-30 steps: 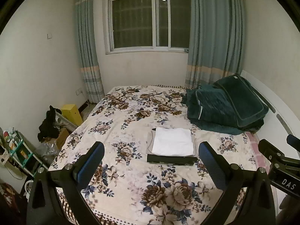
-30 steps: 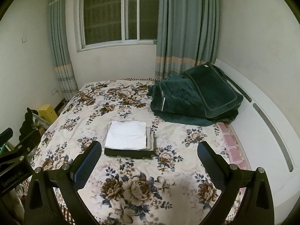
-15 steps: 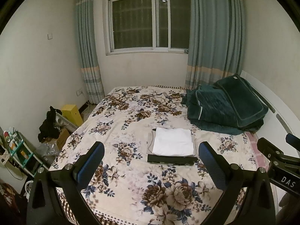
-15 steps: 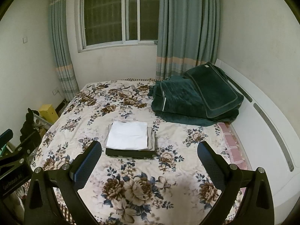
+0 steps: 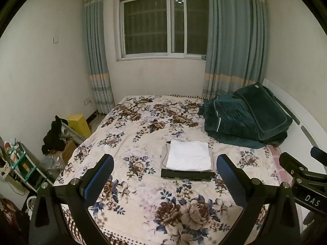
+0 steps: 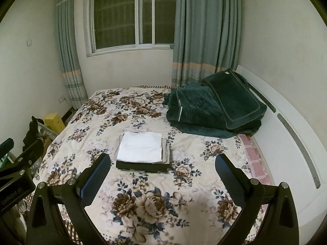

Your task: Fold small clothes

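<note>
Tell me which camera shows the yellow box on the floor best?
The left wrist view: the yellow box beside the bed shows its front and top. The right wrist view shows it smaller, near the edge.

Lower garments of the folded stack [image 5: 187, 175] mostly hidden beneath the white top piece [image 5: 189, 155]

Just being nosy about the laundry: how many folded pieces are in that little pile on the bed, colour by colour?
White piece, on top: 1
Grey-beige piece, just under it: 1
Black piece, at the bottom: 1
Total: 3 layers that I can tell apart; more could be hidden inside the pile.
</note>
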Motion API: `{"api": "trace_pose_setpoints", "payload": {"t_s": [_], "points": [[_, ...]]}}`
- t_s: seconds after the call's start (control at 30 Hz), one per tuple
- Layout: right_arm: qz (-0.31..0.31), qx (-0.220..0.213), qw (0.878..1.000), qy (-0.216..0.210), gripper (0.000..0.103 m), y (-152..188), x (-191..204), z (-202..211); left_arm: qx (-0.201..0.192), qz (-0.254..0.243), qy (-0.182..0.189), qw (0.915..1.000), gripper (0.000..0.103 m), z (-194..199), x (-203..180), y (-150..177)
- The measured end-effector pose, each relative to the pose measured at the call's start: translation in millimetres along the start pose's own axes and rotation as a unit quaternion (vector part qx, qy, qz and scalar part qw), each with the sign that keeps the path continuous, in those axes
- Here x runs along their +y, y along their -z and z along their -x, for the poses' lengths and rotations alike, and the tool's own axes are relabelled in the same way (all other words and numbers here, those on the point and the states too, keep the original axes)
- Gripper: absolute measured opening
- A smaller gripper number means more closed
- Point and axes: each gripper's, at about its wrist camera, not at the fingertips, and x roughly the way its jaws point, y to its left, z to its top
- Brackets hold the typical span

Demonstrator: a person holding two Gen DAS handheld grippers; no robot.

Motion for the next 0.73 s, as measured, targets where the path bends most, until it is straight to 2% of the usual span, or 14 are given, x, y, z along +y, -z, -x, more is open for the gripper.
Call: {"api": "trace_pose_setpoints", "payload": {"t_s": [0.73], "points": [[-0.003, -0.002, 1.000, 0.002, 0.103, 5.4, 4.2, 1.0, -0.013, 0.007, -0.011, 0.9998, 0.103, 12.3, 0.1, -0.7]]}}
